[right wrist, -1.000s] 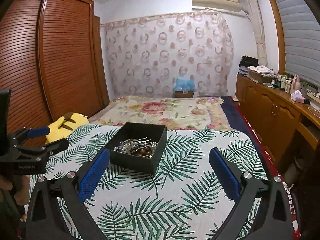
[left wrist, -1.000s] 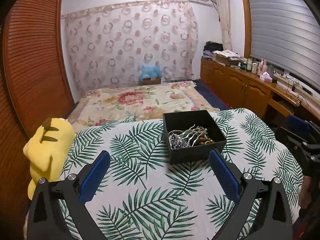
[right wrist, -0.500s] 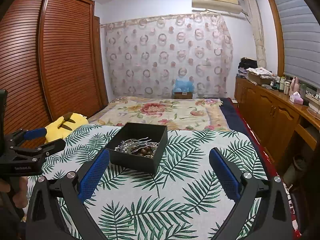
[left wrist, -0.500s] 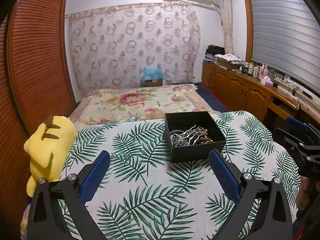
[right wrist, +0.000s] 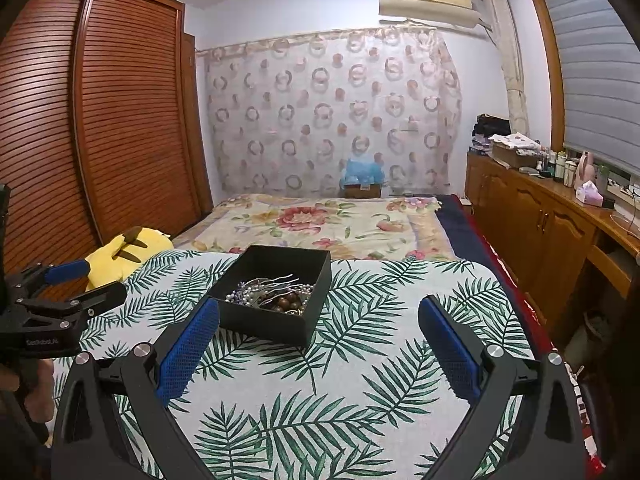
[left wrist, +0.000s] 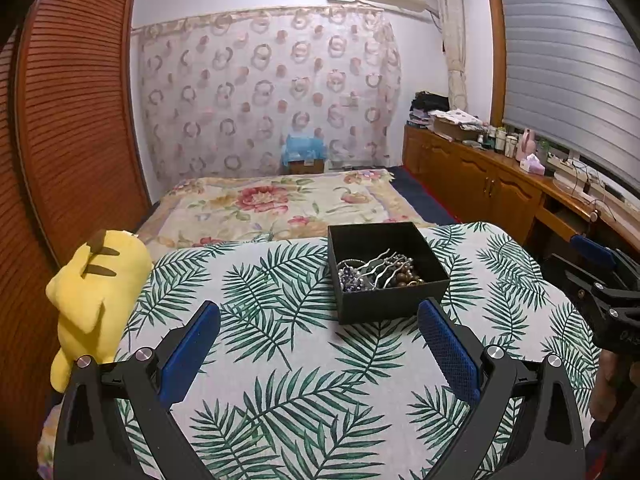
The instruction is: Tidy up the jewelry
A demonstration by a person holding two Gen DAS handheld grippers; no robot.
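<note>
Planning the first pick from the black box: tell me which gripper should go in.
Left, marginally. The black box sits just beyond the left gripper, touching its right fingertip. The right gripper is equally open, but the box lies off by its left finger.

**Even indoor light, strong fisheye bend**

Both views are evenly and moderately lit with a cool, bluish cast on the white walls. Shadows are soft: a faint one lies beside the black square cardboard box [left wrist: 390, 278] on the palm-leaf patterned cloth [left wrist: 280, 360]. The slatted brown wooden wardrobe doors [right wrist: 120, 120] bow strongly, and the corners fall to black vignette. Focus is sharp in the middle; the far wooden sideboard clutter [right wrist: 560, 168] looks soft. No glare shows.
</note>
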